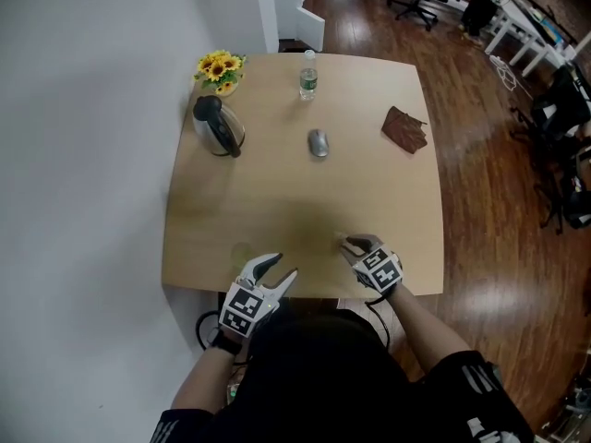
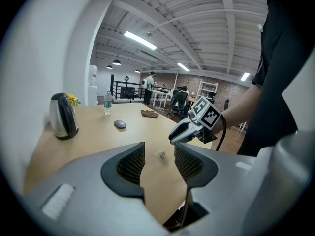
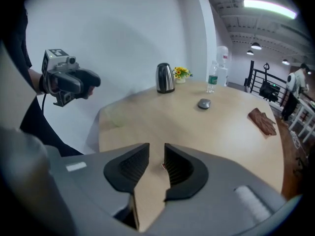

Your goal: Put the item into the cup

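Head view: we see the left gripper (image 1: 280, 276) and right gripper (image 1: 352, 245) at the near edge of the counter (image 1: 277, 192), and a faint ring (image 1: 242, 250) near-left that may be a clear cup, though we can't confirm it. Left gripper view: jaws wide apart and empty, with the small pale item (image 2: 161, 155) on the counter just beyond them, too small to show a long axis. Right gripper view: jaws partly apart and empty, the item (image 3: 162, 165) straight ahead, so we judge the right gripper nearer; the bottle (image 3: 212, 82) label is unreadable.

Person in a black top (image 1: 323, 377), white-striped right sleeve (image 1: 476, 374).
Left hand-held gripper (image 1: 280, 268) and right hand-held gripper (image 1: 349, 245): pale grey shells, black ribbed pads (image 2: 132, 163), black-and-white marker cubes (image 1: 242, 305), black cable (image 1: 203, 326).
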A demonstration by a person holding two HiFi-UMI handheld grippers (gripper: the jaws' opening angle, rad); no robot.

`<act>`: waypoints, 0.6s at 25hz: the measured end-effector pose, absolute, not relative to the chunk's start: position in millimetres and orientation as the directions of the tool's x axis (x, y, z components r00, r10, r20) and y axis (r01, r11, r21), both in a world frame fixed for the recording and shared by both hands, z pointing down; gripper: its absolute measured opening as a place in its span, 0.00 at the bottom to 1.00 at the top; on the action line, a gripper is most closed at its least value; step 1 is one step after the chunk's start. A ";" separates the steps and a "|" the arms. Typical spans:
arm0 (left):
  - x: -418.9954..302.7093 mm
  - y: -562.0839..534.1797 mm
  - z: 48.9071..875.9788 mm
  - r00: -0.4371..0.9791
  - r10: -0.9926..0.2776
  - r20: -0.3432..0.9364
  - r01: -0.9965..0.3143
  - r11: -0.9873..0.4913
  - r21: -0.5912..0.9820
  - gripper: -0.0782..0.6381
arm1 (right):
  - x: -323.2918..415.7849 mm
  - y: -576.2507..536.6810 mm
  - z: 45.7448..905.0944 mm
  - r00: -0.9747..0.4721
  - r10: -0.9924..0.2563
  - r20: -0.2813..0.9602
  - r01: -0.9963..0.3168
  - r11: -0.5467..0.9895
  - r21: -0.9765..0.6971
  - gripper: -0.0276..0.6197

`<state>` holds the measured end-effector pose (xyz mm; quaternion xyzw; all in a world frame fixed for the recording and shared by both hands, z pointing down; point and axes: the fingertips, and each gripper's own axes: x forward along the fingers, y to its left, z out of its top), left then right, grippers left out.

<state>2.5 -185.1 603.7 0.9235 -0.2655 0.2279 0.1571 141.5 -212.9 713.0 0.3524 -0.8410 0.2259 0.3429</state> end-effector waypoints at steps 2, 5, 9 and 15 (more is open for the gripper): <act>-1.3 -185.8 608.7 0.751 -0.415 0.514 -0.565 -0.807 0.174 0.36 | 142.7 -214.6 733.5 -0.490 -0.405 0.772 -0.746 0.653 -0.131 0.21; -6.8 -186.6 612.1 0.744 -0.415 0.523 -0.572 -0.800 0.179 0.36 | 147.9 -218.3 760.5 -0.430 -0.381 0.818 -0.744 0.662 -0.083 0.21; -14.1 -185.0 615.8 0.737 -0.414 0.535 -0.578 -0.795 0.182 0.36 | 150.4 -225.7 780.2 -0.385 -0.385 0.839 -0.738 0.674 -0.029 0.21; -27.0 -184.5 616.9 0.723 -0.419 0.549 -0.593 -0.785 0.181 0.36 | 150.4 -230.9 795.6 -0.338 -0.371 0.865 -0.735 0.678 0.005 0.14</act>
